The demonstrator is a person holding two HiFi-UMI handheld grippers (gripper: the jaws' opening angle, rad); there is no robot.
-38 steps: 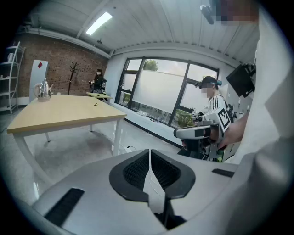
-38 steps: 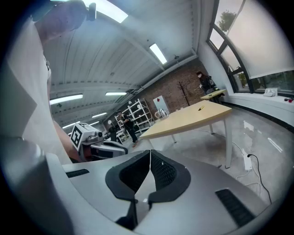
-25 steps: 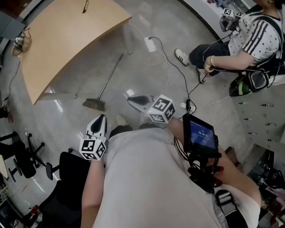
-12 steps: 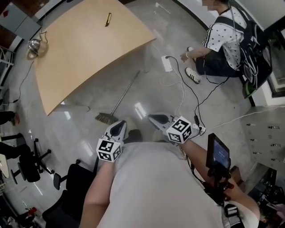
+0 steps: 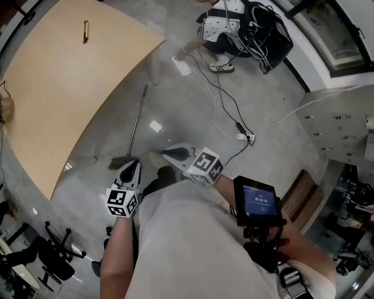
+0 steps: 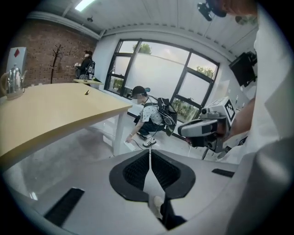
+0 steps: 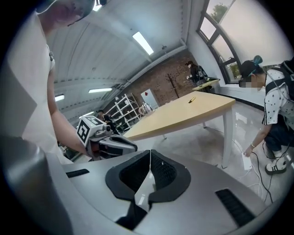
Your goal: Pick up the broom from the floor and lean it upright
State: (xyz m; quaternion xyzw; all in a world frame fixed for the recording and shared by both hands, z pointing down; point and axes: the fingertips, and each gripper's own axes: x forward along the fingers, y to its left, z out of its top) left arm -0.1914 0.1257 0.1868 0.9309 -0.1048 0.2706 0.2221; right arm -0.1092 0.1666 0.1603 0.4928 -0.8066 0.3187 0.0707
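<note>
The long broom with a thin grey metal handle and a dark bristle head (image 5: 137, 120) is lying flat on the polished grey concrete floor (image 5: 193, 117). Its bristles are facing the person and its handle is running off toward 12 o'clock, along the edge of the curved light wooden table (image 5: 64, 87). The left gripper (image 5: 134, 164) is hovering with its tip just beside the bristle head, at the head's 3 o'clock; whether it is touching cannot be told. Its 2 jaws are sitting pressed together with nothing between them. The right gripper (image 5: 166, 153) is pointing toward 9 o'clock, farther out on that same side of the broom head, and its 2 jaws are likewise closed on nothing. At 12 o'clock, a crouching person in a spotted white shirt (image 5: 231, 11) is holding a hand by a white power strip (image 5: 182, 66).
</note>
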